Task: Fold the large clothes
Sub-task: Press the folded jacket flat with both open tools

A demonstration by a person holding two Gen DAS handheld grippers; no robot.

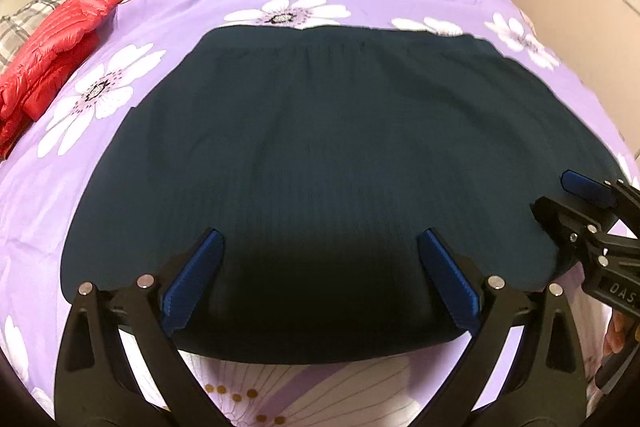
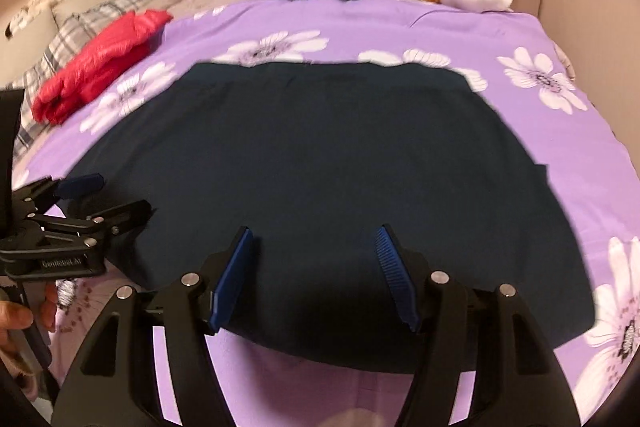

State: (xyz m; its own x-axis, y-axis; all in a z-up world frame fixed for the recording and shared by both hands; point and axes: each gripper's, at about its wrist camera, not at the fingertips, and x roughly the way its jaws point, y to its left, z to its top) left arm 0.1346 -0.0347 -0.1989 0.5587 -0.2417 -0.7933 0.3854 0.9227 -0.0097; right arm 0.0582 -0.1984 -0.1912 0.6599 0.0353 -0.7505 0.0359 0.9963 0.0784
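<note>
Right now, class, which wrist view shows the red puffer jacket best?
The right wrist view: the red puffer jacket lies whole on the bedspread. The left wrist view pushes it to the frame's left edge, stretched and partly cut off.

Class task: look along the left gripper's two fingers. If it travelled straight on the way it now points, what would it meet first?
Most likely the dark navy garment spread flat on the purple floral bedcover. The left gripper is open and angled down at the near part of the cloth; exact depth is unclear.
</note>
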